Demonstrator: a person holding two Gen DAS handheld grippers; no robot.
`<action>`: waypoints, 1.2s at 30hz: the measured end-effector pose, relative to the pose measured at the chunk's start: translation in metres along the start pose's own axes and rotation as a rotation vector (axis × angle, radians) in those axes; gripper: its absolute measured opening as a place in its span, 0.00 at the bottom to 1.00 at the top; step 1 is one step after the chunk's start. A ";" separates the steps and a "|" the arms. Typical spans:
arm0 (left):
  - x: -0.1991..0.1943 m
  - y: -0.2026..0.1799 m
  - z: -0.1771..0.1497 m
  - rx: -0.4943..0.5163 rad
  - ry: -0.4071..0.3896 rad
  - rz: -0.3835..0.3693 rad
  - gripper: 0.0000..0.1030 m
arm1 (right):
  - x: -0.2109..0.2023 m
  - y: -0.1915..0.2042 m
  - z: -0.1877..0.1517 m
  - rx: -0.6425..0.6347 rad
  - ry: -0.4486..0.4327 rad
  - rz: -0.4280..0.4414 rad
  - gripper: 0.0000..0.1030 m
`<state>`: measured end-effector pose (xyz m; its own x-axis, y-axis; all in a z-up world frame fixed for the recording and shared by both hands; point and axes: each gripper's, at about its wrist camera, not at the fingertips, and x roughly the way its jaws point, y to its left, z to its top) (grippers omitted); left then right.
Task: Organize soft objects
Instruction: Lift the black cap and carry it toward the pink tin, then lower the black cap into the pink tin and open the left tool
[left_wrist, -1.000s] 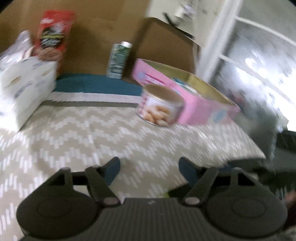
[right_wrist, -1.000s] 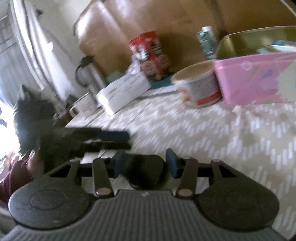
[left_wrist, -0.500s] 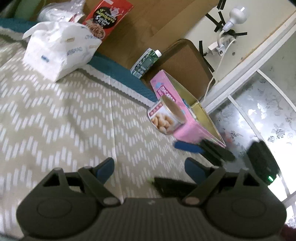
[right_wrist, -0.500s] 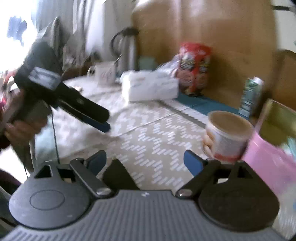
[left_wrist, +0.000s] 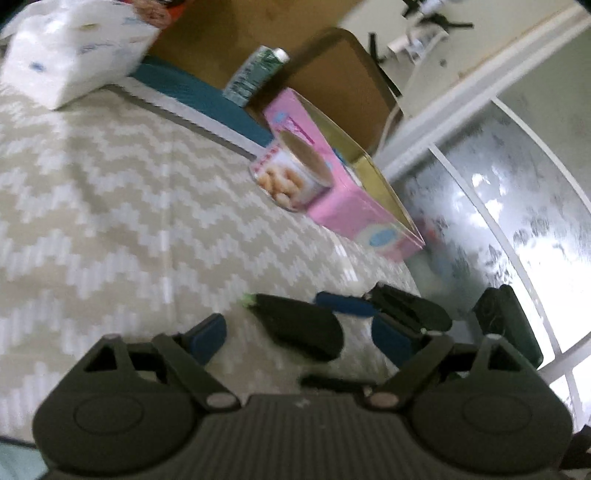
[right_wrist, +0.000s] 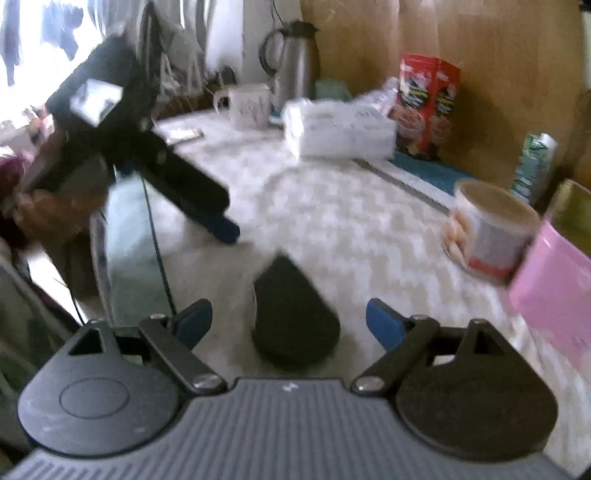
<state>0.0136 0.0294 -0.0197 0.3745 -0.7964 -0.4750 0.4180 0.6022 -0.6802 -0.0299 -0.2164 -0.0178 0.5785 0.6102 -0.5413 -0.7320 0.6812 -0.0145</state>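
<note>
A black, teardrop-shaped soft object (left_wrist: 299, 325) (right_wrist: 291, 317) lies on the chevron cloth (left_wrist: 110, 203) near the table's front edge. My left gripper (left_wrist: 299, 334) hovers just behind it, and its jaws are opening with clear gaps beside the object. My right gripper (right_wrist: 290, 323) straddles the same object. Its jaws are closing, but the blue pads (right_wrist: 384, 325) stand off it on both sides. Each gripper shows in the other's view: the right gripper (left_wrist: 373, 306) close to the object, the left gripper (right_wrist: 218, 218) held by a hand at the left.
A white tissue pack (left_wrist: 74, 55) (right_wrist: 340, 129) lies at the back. A biscuit tin (left_wrist: 295, 177) stands against an open pink box (left_wrist: 354, 199). A green carton (left_wrist: 255, 74), a red snack bag (right_wrist: 424, 107), a mug (right_wrist: 247, 103) and a kettle (right_wrist: 295, 62) line the back.
The right gripper, shut on the black object a second ago, has spread its jaws; the object now lies free on the cloth. Both wrists have rolled, and the left jaws have widened.
</note>
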 end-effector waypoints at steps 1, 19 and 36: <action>0.004 -0.003 0.000 0.008 0.006 -0.001 0.88 | -0.004 0.000 -0.002 0.049 -0.020 -0.035 0.61; 0.081 -0.069 0.068 0.072 0.072 -0.006 0.30 | -0.045 -0.006 -0.012 0.446 -0.318 -0.233 0.50; 0.231 -0.151 0.170 0.395 -0.064 0.375 0.46 | -0.026 -0.171 0.030 0.468 -0.256 -0.642 0.55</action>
<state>0.1772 -0.2358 0.0682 0.6022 -0.5250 -0.6014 0.5205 0.8294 -0.2029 0.0907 -0.3365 0.0246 0.9376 0.0805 -0.3382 -0.0394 0.9911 0.1268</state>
